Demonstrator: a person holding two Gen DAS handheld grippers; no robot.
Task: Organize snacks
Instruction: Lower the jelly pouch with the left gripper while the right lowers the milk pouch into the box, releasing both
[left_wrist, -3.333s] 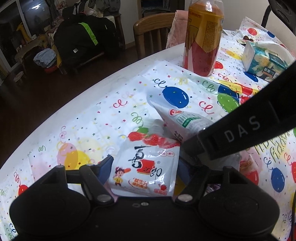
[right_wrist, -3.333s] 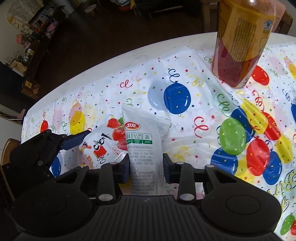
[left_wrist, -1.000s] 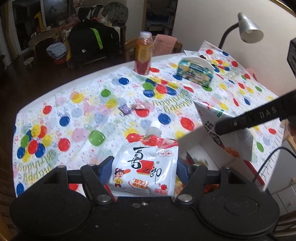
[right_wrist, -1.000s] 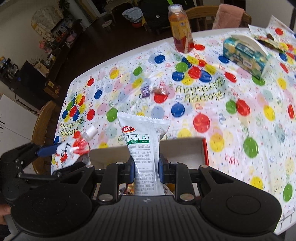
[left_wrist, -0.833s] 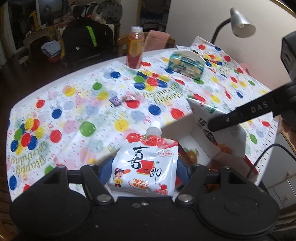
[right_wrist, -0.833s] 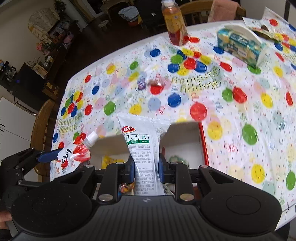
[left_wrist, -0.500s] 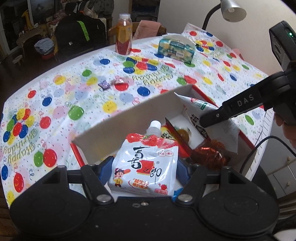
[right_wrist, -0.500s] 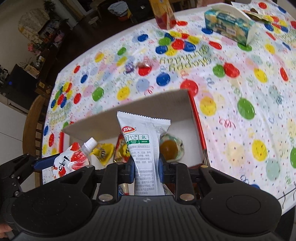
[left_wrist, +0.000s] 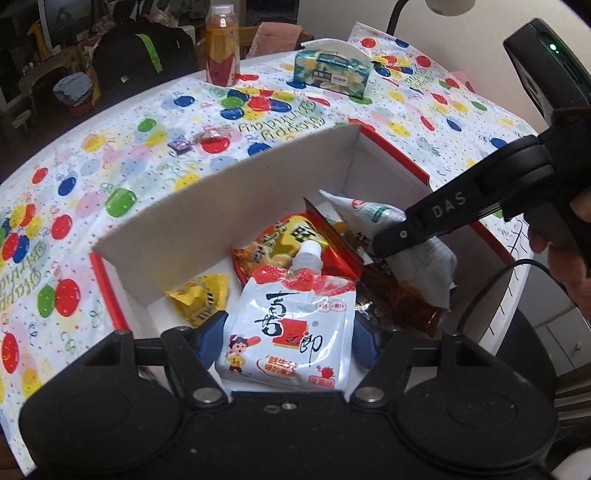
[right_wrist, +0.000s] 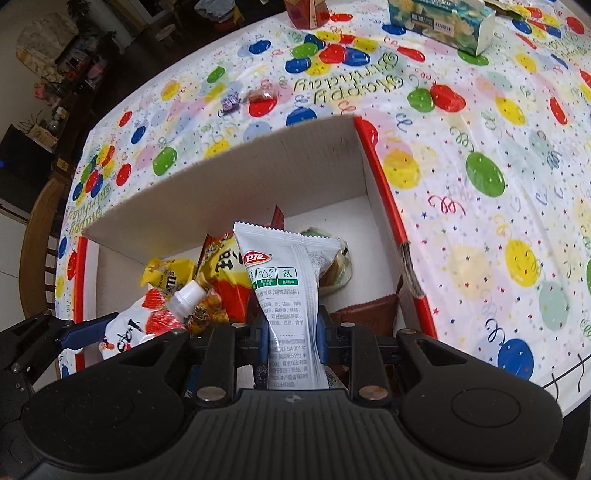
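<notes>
My left gripper (left_wrist: 288, 332) is shut on a white strawberry jelly pouch (left_wrist: 288, 332) with a white cap, held over the left part of an open red-and-white cardboard box (left_wrist: 258, 192). My right gripper (right_wrist: 291, 336) is shut on a white snack packet (right_wrist: 291, 288) with green labels, held upright over the box (right_wrist: 280, 166). In the left wrist view that packet (left_wrist: 369, 214) hangs from the right gripper (left_wrist: 388, 247) above the box's right half. Inside lie a yellow candy bag (left_wrist: 199, 299), a yellow-red snack bag (left_wrist: 288, 240) and a brown wrapper (left_wrist: 402, 299).
The box stands near the front edge of a balloon-print tablecloth (left_wrist: 110, 147). Two small wrapped candies (left_wrist: 199, 138) lie mid-table. A juice bottle (left_wrist: 221, 48) and a tissue box (left_wrist: 332, 70) stand at the back. A chair (right_wrist: 40, 236) is at the left edge.
Both grippers have carried their packets from the far side of the table back and down over the open box, which now fills the lower views. Both stay shut.
</notes>
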